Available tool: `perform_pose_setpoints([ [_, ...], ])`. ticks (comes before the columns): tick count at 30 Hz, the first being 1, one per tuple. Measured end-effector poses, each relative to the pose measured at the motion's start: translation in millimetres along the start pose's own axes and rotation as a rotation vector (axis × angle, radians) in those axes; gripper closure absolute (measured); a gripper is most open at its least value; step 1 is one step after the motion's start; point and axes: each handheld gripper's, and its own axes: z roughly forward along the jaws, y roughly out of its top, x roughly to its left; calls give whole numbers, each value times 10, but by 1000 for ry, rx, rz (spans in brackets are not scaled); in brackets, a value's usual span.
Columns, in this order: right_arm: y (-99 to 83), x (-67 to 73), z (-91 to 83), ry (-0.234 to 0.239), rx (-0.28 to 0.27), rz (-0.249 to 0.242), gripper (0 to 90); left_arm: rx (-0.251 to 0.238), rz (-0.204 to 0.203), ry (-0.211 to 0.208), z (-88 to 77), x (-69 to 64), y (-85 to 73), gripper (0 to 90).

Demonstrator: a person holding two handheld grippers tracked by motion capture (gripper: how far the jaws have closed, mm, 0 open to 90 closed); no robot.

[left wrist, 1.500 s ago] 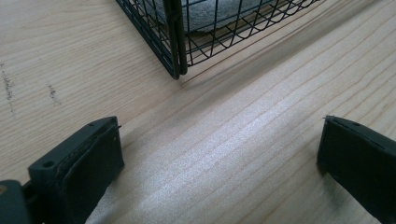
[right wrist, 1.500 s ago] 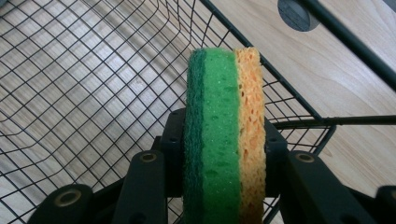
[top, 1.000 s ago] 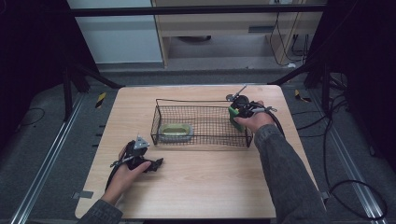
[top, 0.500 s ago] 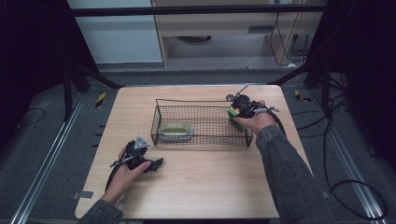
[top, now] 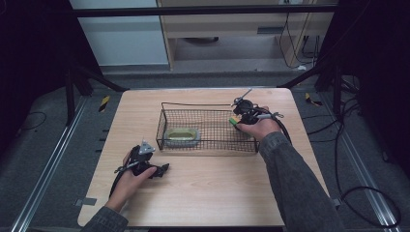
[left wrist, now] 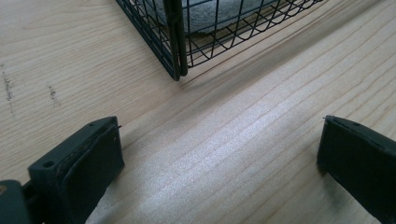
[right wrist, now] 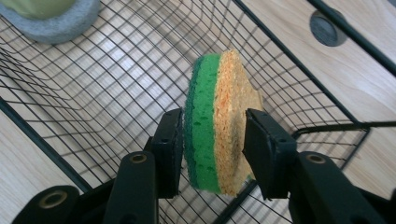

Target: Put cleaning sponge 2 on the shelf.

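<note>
**High view: barely anything has moved, sponge held over the basket**

High view compared with a second ago is pretty much a freeze frame. The right gripper (top: 240,116) sits at the same spot over the right end of the wire basket (top: 208,107), and the left gripper (top: 153,169) hasn't budged from the bare wooden table (top: 217,193), just off the basket's near-left corner. If the right hand (top: 258,126) shifted at all, it's too small for me to call.

Right gripper view has the good stuff: the jaws are pinching a round sponge (right wrist: 219,126), green layer against one pad, tan scouring layer against the other. It's held on edge above the basket's mesh floor, inside the wire walls, not touching the bottom as far as I can see. Far end of the basket there's a grey-rimmed dish (right wrist: 53,21) with something yellow-green in it, well apart from the sponge. High view shows that same dish (top: 182,137) at the basket's left end.

Left gripper view: jaws spread wide with nothing between them, just wood grain, and the basket's corner (left wrist: 176,42) a bit ahead of them. Left hand (top: 126,181) rests low on the table.
</note>
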Motion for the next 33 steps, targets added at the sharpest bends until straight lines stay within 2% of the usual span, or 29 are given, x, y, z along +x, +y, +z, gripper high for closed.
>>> perform_pose_setpoints([
  [8,54,99,124,31,8,2,499,0,1,1,2,0,2,0],
  [14,100,151,125,45,5,19,324,0,0,1,3,-1,2,0],
  [24,62,133,-119,15,-111,49,178,4,3,0,1,2,3,0],
  [28,-5,98,-189,11,-132,68,106,4,4,0,1,2,3,0],
  [31,-79,73,-235,20,-148,69,100,4,3,0,1,1,3,0],
  [33,-133,43,-270,8,-166,73,99,5,3,-1,2,2,5,0],
])
